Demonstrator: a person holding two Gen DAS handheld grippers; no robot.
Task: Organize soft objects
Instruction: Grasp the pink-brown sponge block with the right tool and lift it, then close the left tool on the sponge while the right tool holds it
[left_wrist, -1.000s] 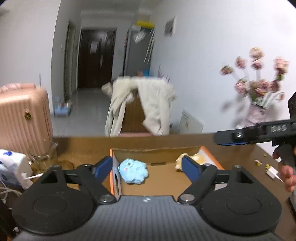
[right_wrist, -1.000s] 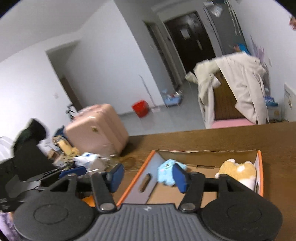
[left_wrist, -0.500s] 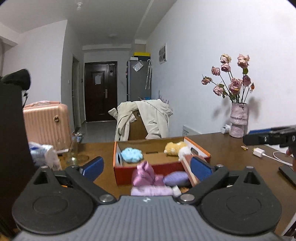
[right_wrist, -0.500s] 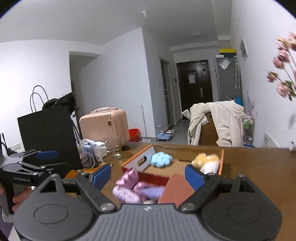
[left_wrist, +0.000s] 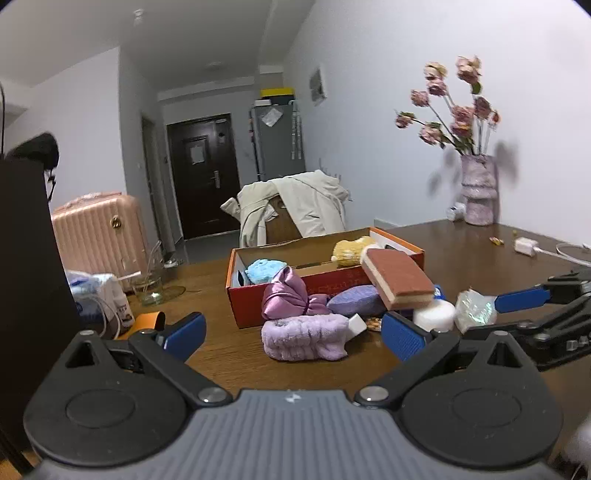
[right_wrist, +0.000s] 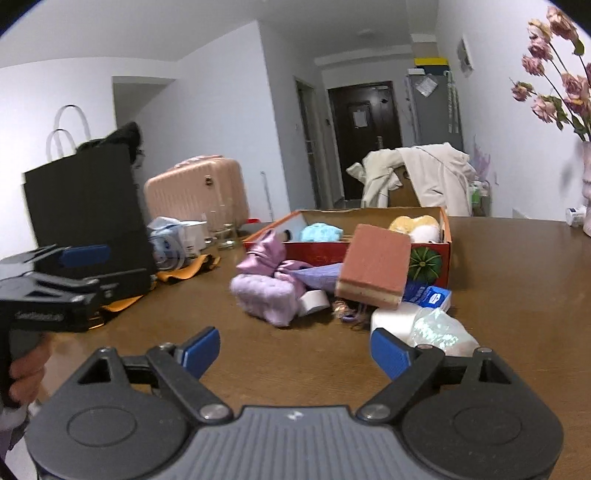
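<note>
On the brown table (left_wrist: 480, 258), taking the orange cardboard box (left_wrist: 325, 288) as the landmark, a black paper bag (right_wrist: 88, 206) stands far to its left, with a pink suitcase (right_wrist: 195, 192) behind it and a drinking glass (left_wrist: 147, 284) nearer the box. Inside the box, a light-blue plush (left_wrist: 264, 269) sits at the left end and a yellow plush (left_wrist: 349, 249) at the right. Against the box's front wall lies the pile of soft things: a shiny pink satin pouch (left_wrist: 284, 295) at the left, a fluffy lilac piece (left_wrist: 303, 339) before it, a purple cushion (left_wrist: 354, 301), and a brown sponge block (left_wrist: 397, 278) leaning on the right front corner. Right of the pile sit a white roll (left_wrist: 434, 314) and a crinkly clear packet (left_wrist: 474, 306). Far right stands a vase of pink flowers (left_wrist: 478, 192). Both the left tongs (left_wrist: 291, 334) and the right tongs (right_wrist: 295, 350) are spread wide, released and empty, short of the pile.
</note>
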